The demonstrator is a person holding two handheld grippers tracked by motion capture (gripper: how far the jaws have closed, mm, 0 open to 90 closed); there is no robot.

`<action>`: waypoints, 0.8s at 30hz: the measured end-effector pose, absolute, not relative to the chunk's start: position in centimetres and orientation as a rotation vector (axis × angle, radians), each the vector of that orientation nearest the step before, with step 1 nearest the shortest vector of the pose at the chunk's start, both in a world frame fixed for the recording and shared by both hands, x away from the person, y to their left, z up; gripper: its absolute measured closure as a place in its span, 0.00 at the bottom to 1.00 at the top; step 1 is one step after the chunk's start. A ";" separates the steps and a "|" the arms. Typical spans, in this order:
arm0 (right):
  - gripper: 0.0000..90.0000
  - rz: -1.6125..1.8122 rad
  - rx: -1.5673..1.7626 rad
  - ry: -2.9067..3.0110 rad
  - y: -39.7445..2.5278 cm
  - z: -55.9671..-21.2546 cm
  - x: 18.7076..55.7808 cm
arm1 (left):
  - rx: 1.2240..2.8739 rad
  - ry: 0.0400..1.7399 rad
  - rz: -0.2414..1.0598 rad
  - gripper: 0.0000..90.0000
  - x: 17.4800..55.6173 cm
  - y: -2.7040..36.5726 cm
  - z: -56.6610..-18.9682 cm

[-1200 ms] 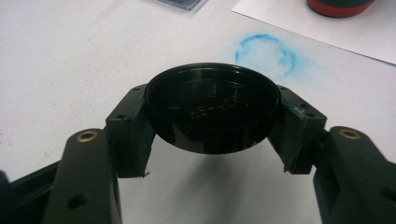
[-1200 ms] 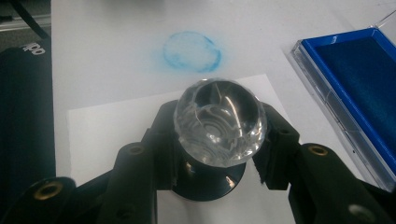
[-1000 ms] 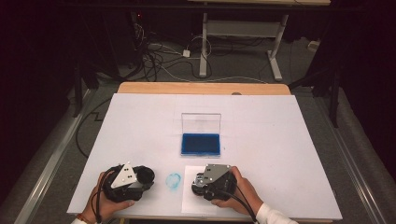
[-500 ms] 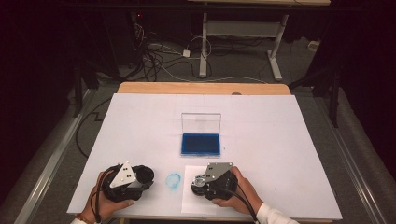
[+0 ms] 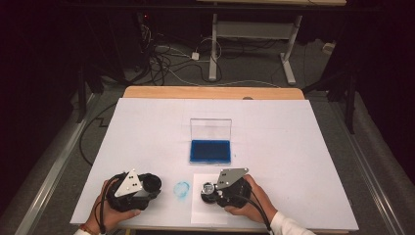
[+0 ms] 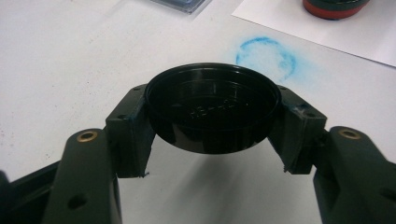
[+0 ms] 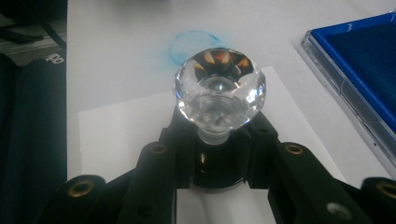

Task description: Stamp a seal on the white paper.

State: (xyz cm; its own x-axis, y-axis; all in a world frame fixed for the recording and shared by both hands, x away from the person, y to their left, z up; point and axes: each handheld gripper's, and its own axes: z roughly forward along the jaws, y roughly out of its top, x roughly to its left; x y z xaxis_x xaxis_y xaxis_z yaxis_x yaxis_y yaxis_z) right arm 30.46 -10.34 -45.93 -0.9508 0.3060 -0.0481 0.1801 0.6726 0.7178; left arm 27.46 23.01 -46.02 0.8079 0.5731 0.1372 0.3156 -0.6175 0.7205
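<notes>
My left gripper [image 6: 212,122] is shut on a round black cap [image 6: 212,109], held open side up just above the white table; in the high view it is at the front left [image 5: 149,185]. My right gripper [image 7: 215,140] is shut on the neck of a stamp with a clear faceted knob [image 7: 219,88]. In the high view that stamp [image 5: 208,188] is over a white paper sheet [image 5: 200,213]. Its black and red base [image 6: 334,5] rests on or just above the paper. A blue ink ring [image 5: 182,189] marks the table between the grippers.
An open blue ink pad [image 5: 210,152] with its clear lid [image 5: 210,129] standing upright lies mid-table, just beyond the paper. The table's front edge [image 5: 161,227] is close under both hands. Cables and a desk frame [image 5: 249,29] are on the floor beyond.
</notes>
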 end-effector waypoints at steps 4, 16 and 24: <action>0.59 1.136 0.404 2.718 -10.2 -46.1 30.5 | 2.271 0.653 0.464 0.41 27.5 23.1 -46.0; 0.62 1.210 0.396 2.642 -10.5 -44.8 30.1 | 2.277 0.652 0.460 0.41 27.5 23.0 -46.1; 0.63 1.193 0.394 2.637 -10.4 -44.7 30.1 | 2.271 0.651 0.462 0.41 27.5 23.2 -46.0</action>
State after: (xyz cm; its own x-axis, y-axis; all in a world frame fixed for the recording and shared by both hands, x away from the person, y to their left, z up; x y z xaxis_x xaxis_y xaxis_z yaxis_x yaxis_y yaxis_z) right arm 30.06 -10.41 -44.68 -0.9399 0.3297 -0.0887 0.1510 0.6346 0.7580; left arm 27.49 23.20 -46.00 0.8084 0.5731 0.1344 0.3159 -0.6150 0.7225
